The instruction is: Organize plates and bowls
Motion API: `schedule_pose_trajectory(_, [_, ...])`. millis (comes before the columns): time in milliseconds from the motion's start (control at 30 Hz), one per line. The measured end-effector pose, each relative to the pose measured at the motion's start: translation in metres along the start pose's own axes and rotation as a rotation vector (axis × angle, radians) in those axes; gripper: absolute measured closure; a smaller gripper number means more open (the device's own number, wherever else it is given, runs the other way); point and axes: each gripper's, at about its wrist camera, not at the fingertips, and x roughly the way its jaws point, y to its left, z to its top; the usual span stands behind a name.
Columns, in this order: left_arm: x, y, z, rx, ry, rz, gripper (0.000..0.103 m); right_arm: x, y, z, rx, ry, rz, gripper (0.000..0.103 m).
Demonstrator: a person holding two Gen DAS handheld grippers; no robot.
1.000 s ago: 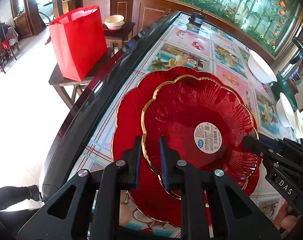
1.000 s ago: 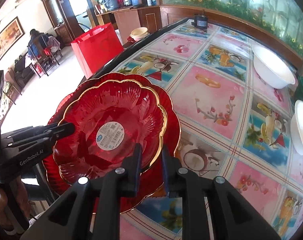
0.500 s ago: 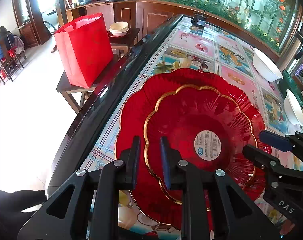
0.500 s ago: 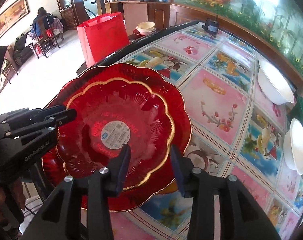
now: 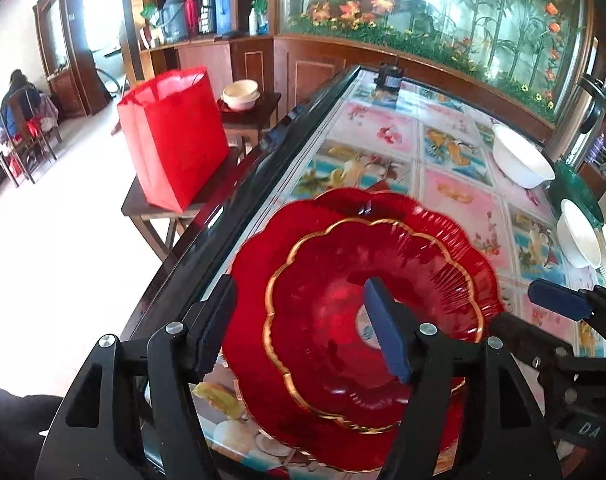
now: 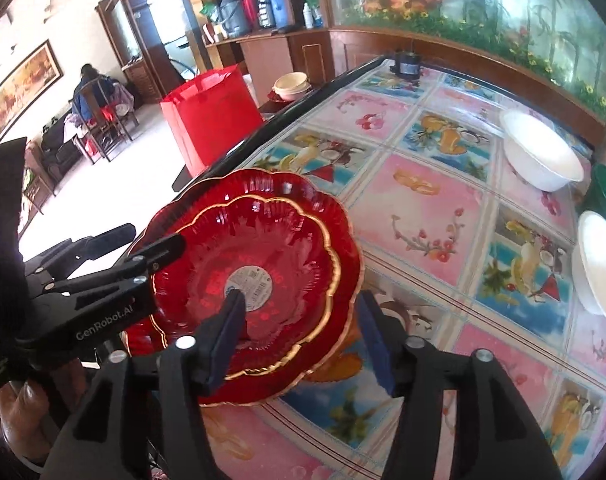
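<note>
Left wrist view: the smaller red plate (image 5: 367,320) lies nested on the larger red plate (image 5: 263,272) at the table's (image 5: 455,196) near-left corner (both gold-rimmed); left gripper (image 5: 299,324) and right gripper (image 6: 299,336) jaws are opening, gripping nothing.

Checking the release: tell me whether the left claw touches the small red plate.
Apart. In the left wrist view the left claw is opening, its pads standing clear on either side of the small red plate rim.
</note>
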Motion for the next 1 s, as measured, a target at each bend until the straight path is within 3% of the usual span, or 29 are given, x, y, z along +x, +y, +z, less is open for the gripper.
schedule_pose_trajectory(233, [-0.007, -0.033, 0.009, 0.023, -0.029, -0.072, 0.036, -0.027, -0.026, -0.008, 0.056, -0.075, -0.042, 0.025])
schedule_pose_trajectory(633, [-0.008, -0.119, 0.013, 0.118, -0.018, -0.192, 0.037, -0.055, -0.096, -0.036, 0.211, -0.102, -0.101, 0.025])
schedule_pose_trajectory(1000, [-0.004, -0.168, 0.007, 0.177, -0.005, -0.226, 0.037, -0.071, -0.128, -0.055, 0.277, -0.123, -0.119, 0.024])
